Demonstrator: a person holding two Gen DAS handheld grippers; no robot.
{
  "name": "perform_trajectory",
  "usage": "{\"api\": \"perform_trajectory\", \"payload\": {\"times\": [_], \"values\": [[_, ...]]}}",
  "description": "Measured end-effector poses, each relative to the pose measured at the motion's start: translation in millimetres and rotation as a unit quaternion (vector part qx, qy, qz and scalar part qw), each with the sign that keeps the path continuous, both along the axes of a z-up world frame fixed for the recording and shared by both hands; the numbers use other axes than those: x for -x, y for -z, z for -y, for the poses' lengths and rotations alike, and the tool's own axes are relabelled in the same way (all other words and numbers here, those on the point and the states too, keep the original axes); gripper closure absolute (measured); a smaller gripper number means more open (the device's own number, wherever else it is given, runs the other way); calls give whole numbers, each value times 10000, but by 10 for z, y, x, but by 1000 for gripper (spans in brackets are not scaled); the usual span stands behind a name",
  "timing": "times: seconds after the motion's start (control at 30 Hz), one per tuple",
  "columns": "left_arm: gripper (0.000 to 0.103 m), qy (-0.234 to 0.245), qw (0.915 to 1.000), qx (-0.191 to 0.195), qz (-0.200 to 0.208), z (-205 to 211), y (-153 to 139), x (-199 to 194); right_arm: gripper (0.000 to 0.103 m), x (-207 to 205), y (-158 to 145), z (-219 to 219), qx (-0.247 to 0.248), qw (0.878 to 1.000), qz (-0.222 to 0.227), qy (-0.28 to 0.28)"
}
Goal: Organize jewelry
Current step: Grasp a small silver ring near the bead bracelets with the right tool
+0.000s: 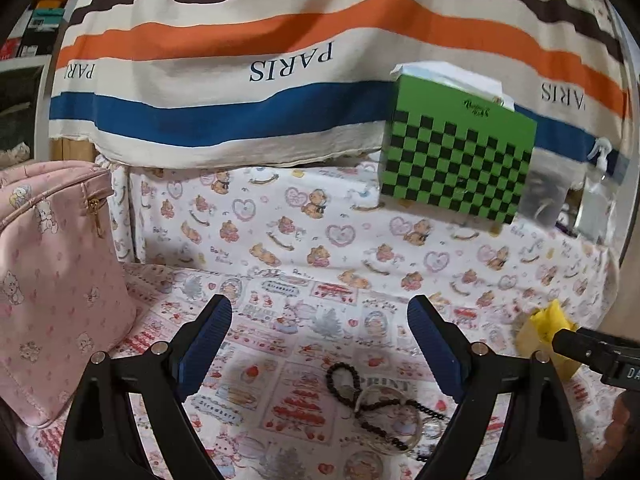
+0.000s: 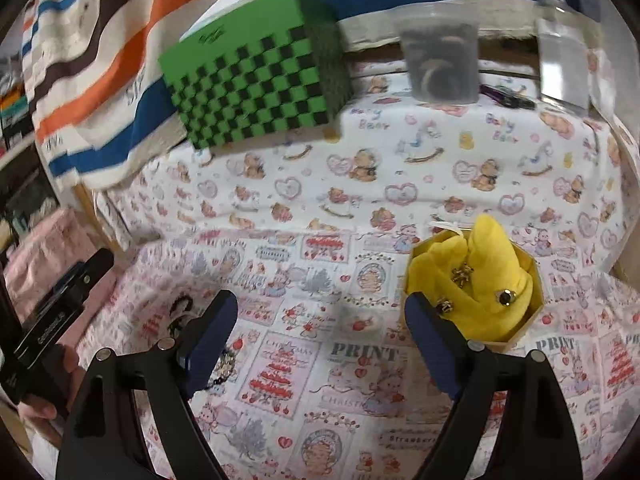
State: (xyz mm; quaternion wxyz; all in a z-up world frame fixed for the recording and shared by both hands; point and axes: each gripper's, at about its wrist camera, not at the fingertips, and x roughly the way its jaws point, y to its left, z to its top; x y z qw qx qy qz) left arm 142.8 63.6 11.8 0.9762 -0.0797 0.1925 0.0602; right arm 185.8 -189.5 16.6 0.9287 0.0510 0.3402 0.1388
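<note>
Left wrist view first: my left gripper (image 1: pixel 320 320) hangs over the printed cloth (image 1: pixel 280 344) with its jaws spread wide and nothing between them. Just below and a little right of the gap lies a tangle of dark bead bracelets (image 1: pixel 376 404) with a clear ring-shaped piece over it, close to the right finger (image 1: pixel 430 344). Far to my left stands a pink quilted bag (image 1: pixel 56 280); ahead and to the right a green checkered box (image 1: pixel 456 164) leans at the back. At the right edge I see the yellow-lined box (image 1: pixel 548 336), partly behind the other tool.

On the right wrist view, my right gripper (image 2: pixel 320 320) is likewise spread apart and empty above the cloth. Its right finger (image 2: pixel 432 344) sits just beside a gold hexagonal box (image 2: pixel 520 336) stuffed with yellow fabric (image 2: pixel 484 280), where several small gold pieces (image 2: pixel 462 274) rest. Beads peek out behind the left finger (image 2: pixel 212 332). Ahead stands a clear cup (image 2: pixel 440 60), blurred.
</note>
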Motion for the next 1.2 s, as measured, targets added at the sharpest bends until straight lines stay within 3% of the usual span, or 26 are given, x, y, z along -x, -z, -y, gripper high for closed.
{"api": "perform_trajectory", "payload": {"times": [0.1,0.17,0.23,0.33,0.53,0.8,1.2], "values": [[12,47,10000,-22,-14,17,0,-4,20,-17,11,-172,471,9988,-32,-126],[11,50,10000,-3,-6,11,-4,-3,25,-52,36,-321,831,9959,-109,-328],[7,62,9996,266,-60,-54,2,-21,34,-147,75,-464,1009,9928,-340,-545],[5,-135,9983,550,-112,-178,22,-41,47,-358,170,-636,1035,9878,-887,-748],[5,-462,9981,412,-23,-253,22,-30,78,-816,365,-908,792,9781,-1772,-753],[5,-559,9977,351,-139,-267,64,-60,84,-1049,483,-1283,1097,9704,-1991,-811],[5,-665,9971,367,12,-287,27,-23,90,-1210,621,-1409,1249,9680,-2068,-678]]}}
